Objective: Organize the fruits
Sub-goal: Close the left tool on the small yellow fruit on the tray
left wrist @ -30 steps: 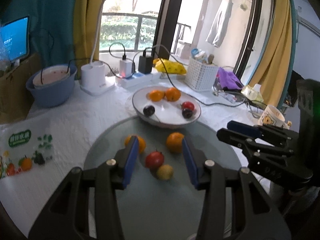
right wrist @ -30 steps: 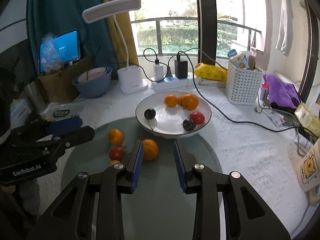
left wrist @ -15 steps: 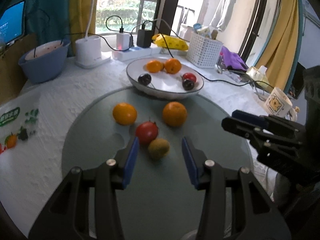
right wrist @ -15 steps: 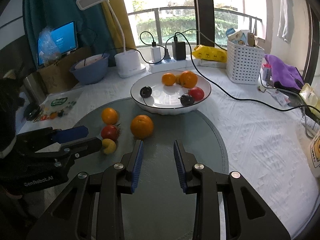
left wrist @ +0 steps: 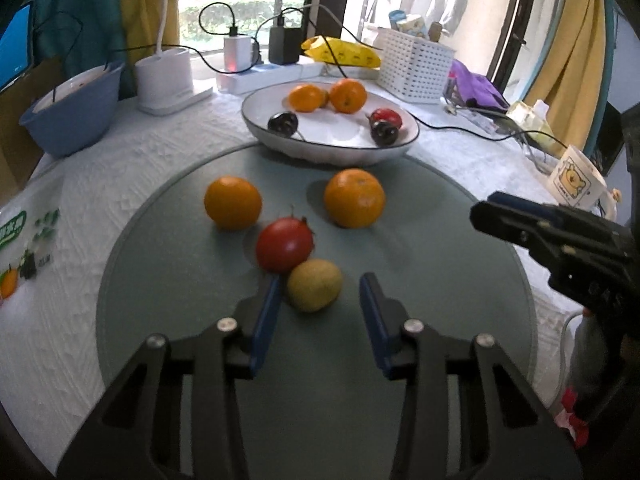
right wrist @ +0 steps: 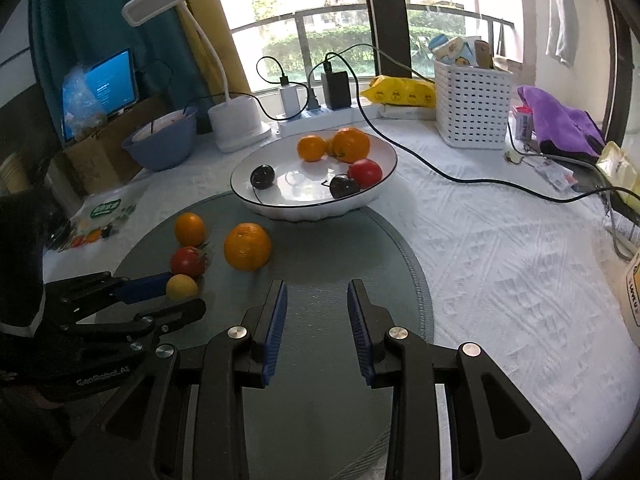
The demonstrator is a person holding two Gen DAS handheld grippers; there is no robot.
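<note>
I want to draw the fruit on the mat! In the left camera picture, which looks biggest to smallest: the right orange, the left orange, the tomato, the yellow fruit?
1. Right orange and left orange: too alike to rank.
2. Tomato.
3. Yellow fruit: smallest, though nearest the camera.

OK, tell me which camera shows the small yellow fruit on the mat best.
The left wrist view: the yellow fruit sits large and whole, centred ahead of the closing fingers. The right wrist view shows it small at the left, partly behind the left gripper.

left gripper (left wrist: 320,292) angled downward, jaws closing, right gripper (right wrist: 317,294) angled downward, narrow, empty
</note>
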